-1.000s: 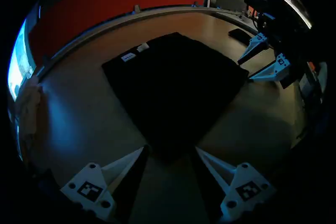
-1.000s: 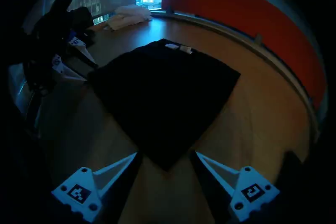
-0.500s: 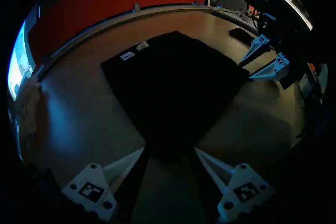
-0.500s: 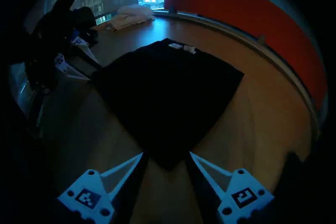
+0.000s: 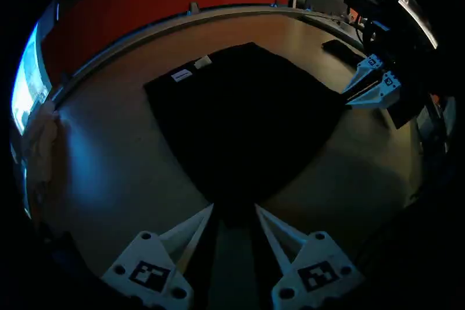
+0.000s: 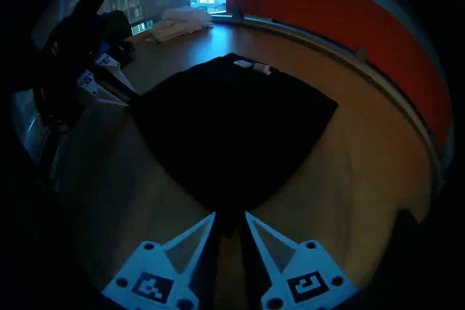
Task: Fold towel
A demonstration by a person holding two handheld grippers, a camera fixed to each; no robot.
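Both grippers have narrowed over the last second, their fingers drawing in around the near corners of the towel (image 5: 244, 118). It lies flat and black on the wooden tabletop (image 5: 116, 153), with white labels (image 5: 181, 75) at its 11 o'clock edge.

In the left gripper view, the left gripper (image 5: 233, 211) sits at 6 o'clock with a corner between its fingers. The gap is narrow, but whether both pads press the cloth cannot be told.

In the right gripper view, the right gripper (image 6: 230, 217) is at 6 o'clock, pinched nearly together on another corner. A pale heap of cloth (image 6: 180, 19) lies at 11 o'clock by the window.
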